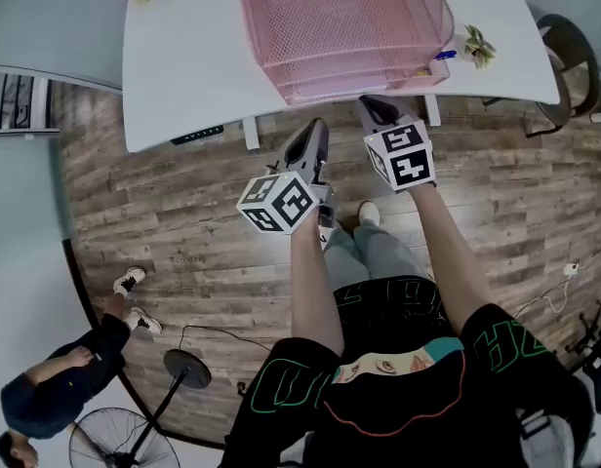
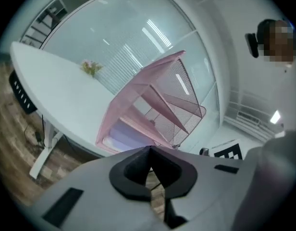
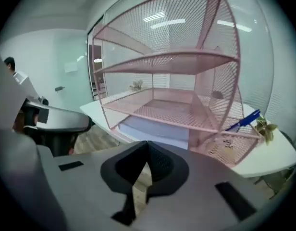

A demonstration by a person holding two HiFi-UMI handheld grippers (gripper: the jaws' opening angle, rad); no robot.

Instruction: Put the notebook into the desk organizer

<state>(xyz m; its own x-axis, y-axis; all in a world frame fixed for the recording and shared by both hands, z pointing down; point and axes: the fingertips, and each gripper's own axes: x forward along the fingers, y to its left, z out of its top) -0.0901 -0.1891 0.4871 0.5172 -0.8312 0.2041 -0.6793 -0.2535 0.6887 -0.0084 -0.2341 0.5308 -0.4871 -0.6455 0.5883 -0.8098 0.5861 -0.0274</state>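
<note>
Notebook (image 3: 155, 131) in organizer (image 3: 172, 61) bottom tier; both grippers shut and empty

Notebook, a pale flat slab, lies level in the lowest tier of the pink mesh organizer, under the bottom shelf, with its near edge at the open front. The tiers above it look bare in the right gripper view. The organizer stands on the white bench (image 1: 183, 57), close to the bench's near edge. A blue pen (image 3: 243, 121) leans in the small mesh side compartment at the organizer's right. Just beyond that, on the bench, sits a small plant (image 3: 263, 128). A second sprig (image 2: 90, 67) lies on the bench well to the organizer's left.

Left gripper (image 2: 149, 148) has its jaws pressed together with nothing between them; it is off the bench, over the wooden floor (image 1: 183, 222), and faces the organizer from the front left. Right gripper (image 3: 147, 142) is likewise closed tip to tip and holds nothing. It is just short of the bench edge, facing the organizer's open front, and sits nearer the organizer than the left one. Neither touches the organizer or the notebook.

At the lower left of the head view, a second person (image 1: 57, 378) is on the floor near a fan (image 1: 110, 442).
</note>
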